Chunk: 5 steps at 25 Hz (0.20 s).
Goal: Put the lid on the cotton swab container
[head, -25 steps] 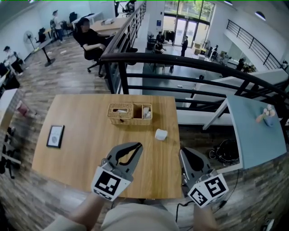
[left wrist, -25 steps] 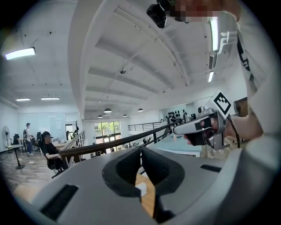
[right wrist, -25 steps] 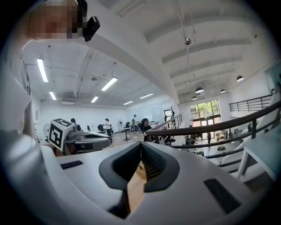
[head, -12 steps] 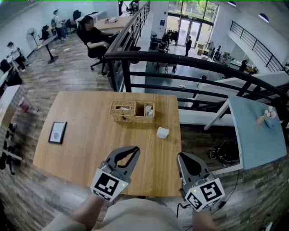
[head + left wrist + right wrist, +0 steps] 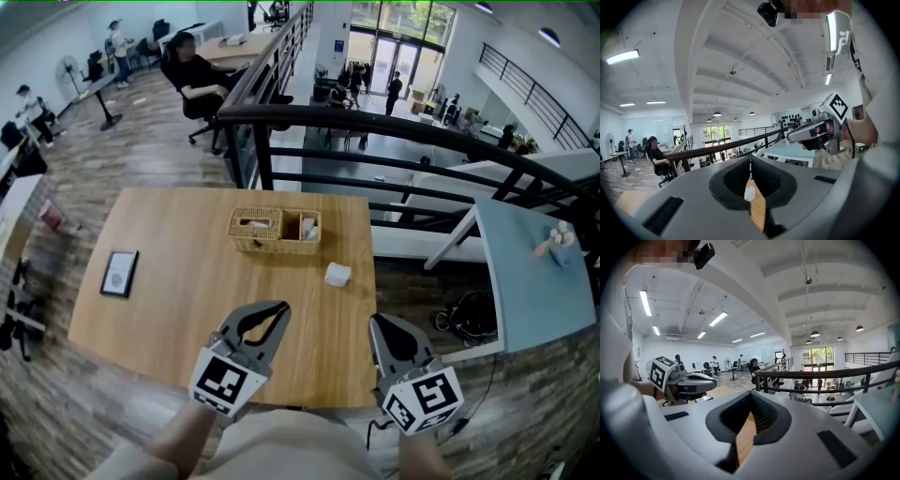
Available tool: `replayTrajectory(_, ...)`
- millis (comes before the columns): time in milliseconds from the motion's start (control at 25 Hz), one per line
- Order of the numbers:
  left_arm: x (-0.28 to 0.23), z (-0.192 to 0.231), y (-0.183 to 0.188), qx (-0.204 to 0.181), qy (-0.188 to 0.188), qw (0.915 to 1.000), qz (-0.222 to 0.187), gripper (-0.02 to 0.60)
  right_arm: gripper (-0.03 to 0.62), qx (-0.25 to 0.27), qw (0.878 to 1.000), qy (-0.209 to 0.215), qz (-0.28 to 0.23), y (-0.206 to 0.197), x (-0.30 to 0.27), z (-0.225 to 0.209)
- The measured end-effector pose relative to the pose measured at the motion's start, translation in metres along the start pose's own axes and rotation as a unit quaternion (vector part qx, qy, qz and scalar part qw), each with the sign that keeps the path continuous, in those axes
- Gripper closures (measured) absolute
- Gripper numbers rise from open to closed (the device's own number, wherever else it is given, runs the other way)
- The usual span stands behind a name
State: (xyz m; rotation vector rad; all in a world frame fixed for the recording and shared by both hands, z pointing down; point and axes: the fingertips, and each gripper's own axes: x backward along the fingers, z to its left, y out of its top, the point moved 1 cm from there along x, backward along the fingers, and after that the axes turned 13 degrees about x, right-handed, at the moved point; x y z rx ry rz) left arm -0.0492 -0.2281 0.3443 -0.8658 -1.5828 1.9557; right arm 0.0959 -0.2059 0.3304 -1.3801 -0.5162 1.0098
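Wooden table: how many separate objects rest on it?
3: a wicker basket at the far middle, a small white object right of centre, a black-framed flat item near the left edge. The basket's contents may hide more.

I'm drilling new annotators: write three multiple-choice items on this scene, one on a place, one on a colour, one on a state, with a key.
1. Relative to the basket, the white box lies: A inside it; B to its right, nearer the person; C far to its left.
2. The basket is: A tan; B blue; C black.
3. The left gripper is: A wide open; B shut on the box; C shut, empty.
Key: B, it sits apart on bare table; A, it is tan wicker; C, its tips meet with nothing between them.
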Motion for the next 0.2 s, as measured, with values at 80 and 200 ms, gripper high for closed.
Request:
replayTrajectory(80, -0.0014, -0.0003, 0.0012, -0.001, 0.001, 1.0, 0.001, 0.554, 0.569, 0.001, 1.0, 0.001, 0.001, -0.0004, 0.0004, -0.0014)
replayTrajectory(200, -0.0037, -0.0008, 0.0012, 0.001, 0.001, 1.0, 0.003, 0.555, 0.569, 0.0, 1.0, 0.002, 0.001, -0.0007, 0.0014, -0.0036)
